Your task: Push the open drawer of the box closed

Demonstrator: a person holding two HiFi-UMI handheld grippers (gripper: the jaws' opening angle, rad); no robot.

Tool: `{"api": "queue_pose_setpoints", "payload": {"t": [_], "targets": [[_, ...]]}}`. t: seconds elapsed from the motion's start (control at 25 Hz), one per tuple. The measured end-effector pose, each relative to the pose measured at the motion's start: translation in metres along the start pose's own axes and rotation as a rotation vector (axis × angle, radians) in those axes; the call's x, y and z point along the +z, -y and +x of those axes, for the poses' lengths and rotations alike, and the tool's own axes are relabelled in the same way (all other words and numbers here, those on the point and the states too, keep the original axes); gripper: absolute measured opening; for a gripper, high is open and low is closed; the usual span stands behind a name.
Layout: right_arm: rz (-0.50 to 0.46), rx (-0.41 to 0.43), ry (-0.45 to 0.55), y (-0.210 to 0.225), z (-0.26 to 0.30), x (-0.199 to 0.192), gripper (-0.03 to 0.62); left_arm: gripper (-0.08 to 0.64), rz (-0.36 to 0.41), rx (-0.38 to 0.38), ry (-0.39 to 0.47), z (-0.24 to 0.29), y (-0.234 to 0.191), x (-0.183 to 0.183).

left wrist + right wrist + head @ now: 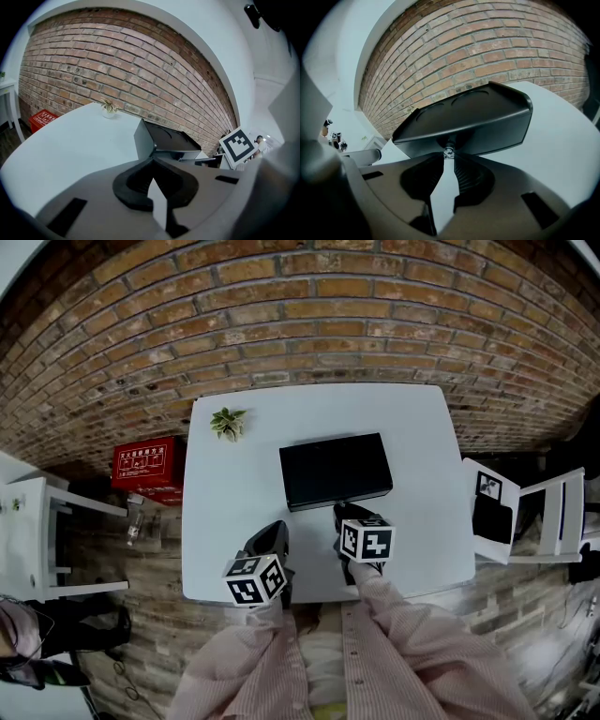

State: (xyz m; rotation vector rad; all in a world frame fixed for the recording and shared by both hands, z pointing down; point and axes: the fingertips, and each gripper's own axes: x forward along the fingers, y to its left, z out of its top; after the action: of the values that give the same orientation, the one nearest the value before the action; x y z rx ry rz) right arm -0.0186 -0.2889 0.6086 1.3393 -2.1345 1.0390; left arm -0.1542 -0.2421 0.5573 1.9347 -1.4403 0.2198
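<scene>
Right gripper (448, 158) pinching drawer knob (448, 151); left gripper (153, 162) jaws together, empty; red crate (147, 465) lettering unreadable.

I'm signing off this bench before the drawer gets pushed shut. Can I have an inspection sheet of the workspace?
Surface: white table, level, holds only the items below.
Job's things: black box at mid-table; its drawer knob faces the person.
Clutter: small potted plant near the far left corner.
Grippers: right gripper closed on the drawer knob; left gripper shut, empty, short of the box.
Cables: nothing seen on the table.
Surroundings: brick wall behind, red box on the floor, white chair at the left.
</scene>
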Motion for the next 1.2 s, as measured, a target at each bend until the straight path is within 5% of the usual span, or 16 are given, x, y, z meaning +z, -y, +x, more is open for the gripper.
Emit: {"api": "queue_pose_setpoints", "payload": {"t": [0.72,1.04,1.2], "targets": [[-0.096,0.009,0.063,-0.004,-0.022,-0.009,0.073,-0.005,0.017,-0.027,-0.018,-0.001,0.011,-0.010],[-0.183,0.102,0.159,-0.024,-0.058,0.006,0.031,-0.005,0.049,-0.093,0.036,-0.014,0.035,0.006],[-0.209,0.161,0.223,-0.035,-0.080,0.023,0.015,-0.005,0.139,-0.125,0.083,-0.027,0.052,0.024]]}}
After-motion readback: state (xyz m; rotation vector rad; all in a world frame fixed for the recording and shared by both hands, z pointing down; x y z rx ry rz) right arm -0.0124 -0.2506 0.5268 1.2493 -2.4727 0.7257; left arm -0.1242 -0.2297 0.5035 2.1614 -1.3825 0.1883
